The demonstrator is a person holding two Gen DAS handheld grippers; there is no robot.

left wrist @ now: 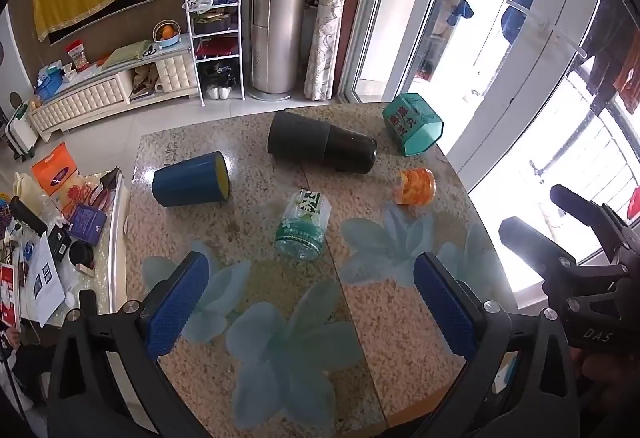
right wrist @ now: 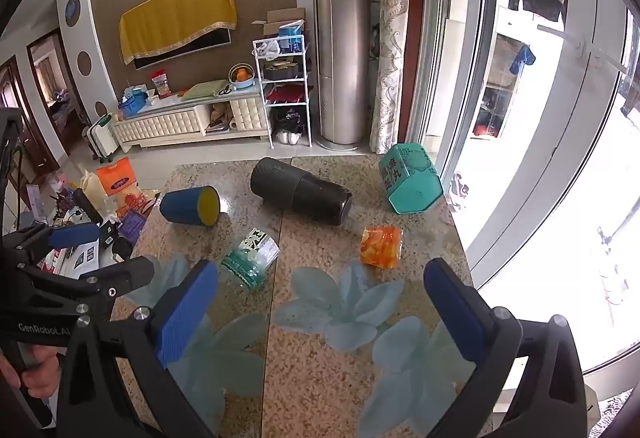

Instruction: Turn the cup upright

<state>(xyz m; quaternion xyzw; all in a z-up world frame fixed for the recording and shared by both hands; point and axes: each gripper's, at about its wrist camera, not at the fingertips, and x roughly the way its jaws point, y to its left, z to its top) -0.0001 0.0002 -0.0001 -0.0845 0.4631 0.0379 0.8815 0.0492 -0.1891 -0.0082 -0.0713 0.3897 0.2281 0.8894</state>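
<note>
Several cups lie on their sides on a speckled table (left wrist: 248, 318) (right wrist: 320, 378). A blue cup with a yellow inside (left wrist: 191, 179) (right wrist: 191, 205) lies at the left. A big black tumbler (left wrist: 322, 142) (right wrist: 301, 191) lies at the back. A teal hexagonal cup (left wrist: 412, 124) (right wrist: 410, 178) lies at the back right. A green-printed clear cup (left wrist: 303, 226) (right wrist: 251, 257) lies in the middle. An orange cup (left wrist: 414, 187) (right wrist: 381, 247) lies at the right. My left gripper (left wrist: 312, 302) is open and empty, above the table short of the green cup. My right gripper (right wrist: 326, 312) is open and empty, near the table's front.
The table's right edge runs along a glass balcony door (left wrist: 500, 78). A low side table with clutter (left wrist: 48, 238) stands at the left. A white cabinet (right wrist: 188, 126), a shelf rack and a tall air conditioner (right wrist: 340, 38) stand across the floor behind.
</note>
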